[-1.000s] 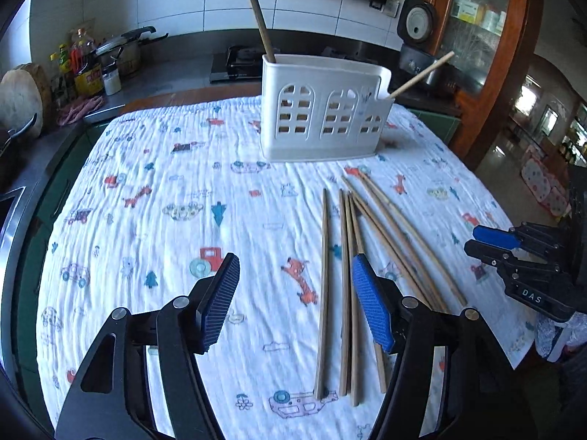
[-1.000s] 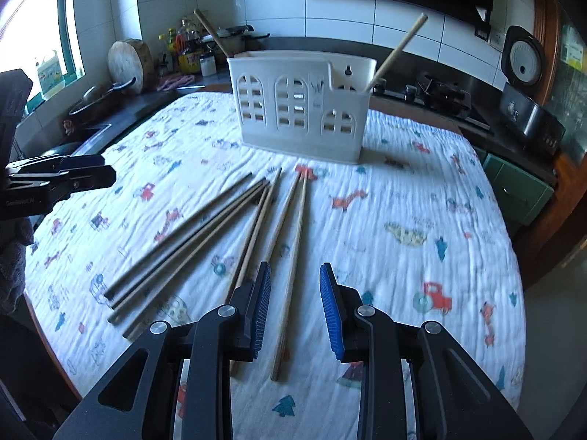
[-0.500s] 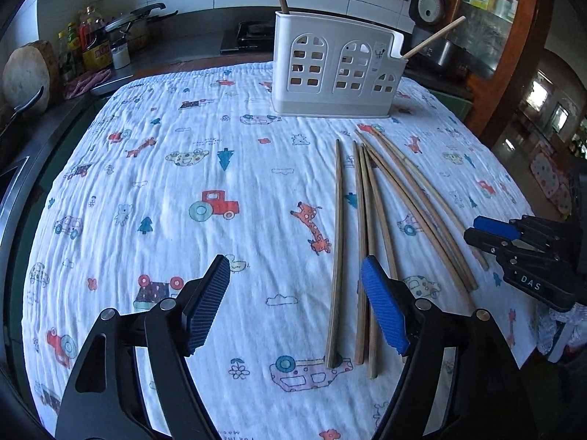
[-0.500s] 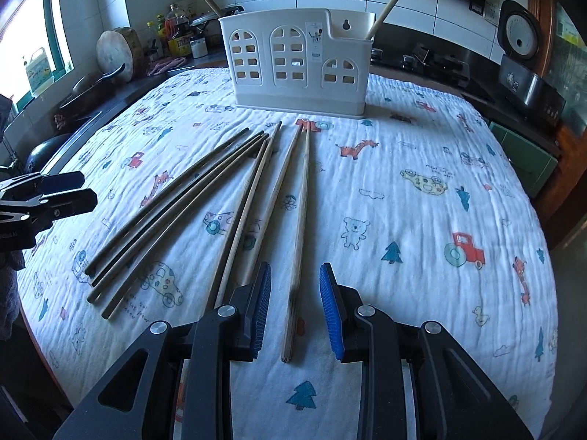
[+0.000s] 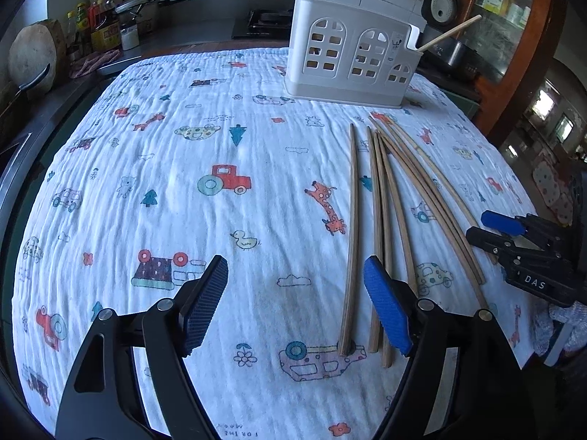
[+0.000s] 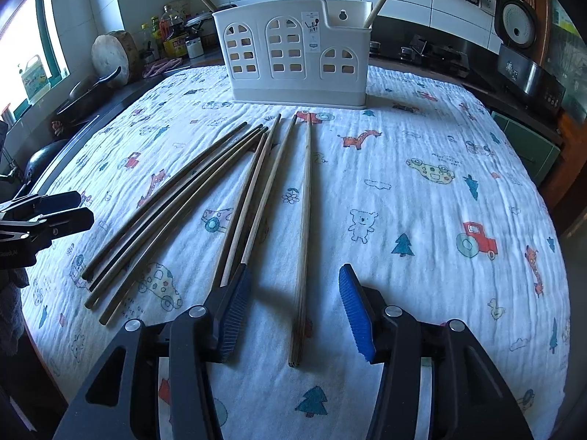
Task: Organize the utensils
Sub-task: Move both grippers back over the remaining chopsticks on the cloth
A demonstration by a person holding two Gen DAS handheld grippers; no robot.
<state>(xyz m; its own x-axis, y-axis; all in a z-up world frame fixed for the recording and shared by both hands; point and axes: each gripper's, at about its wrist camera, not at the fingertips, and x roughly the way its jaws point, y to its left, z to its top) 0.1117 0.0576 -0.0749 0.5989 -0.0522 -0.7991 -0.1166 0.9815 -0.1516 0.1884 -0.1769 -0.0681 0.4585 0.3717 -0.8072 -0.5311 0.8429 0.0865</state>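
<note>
Cotton cloth [image 5: 227,139], white and printed with cars and animals, was spread over the bench, presumably so that the sticks would lie still and be lifted easily. At its far edge a white plastic utensil holder [image 6: 293,55] was stood upright, with one chopstick already leaning in each end compartment, which marked it as the goal of the sorting. The loose chopsticks [image 5: 381,212] were laid in a fan between holder and near edge, their thick ends kept near for grasping. The right tongs [image 6: 293,308] had just been opening; the jaws were set on either side of the rightmost chopstick [image 6: 304,220] without touching it, apparently readied for a pinch. The left tongs [image 5: 293,304] had likewise been widening and were held empty over the cloth, the leftmost stick lying just inside the right pad.
</note>
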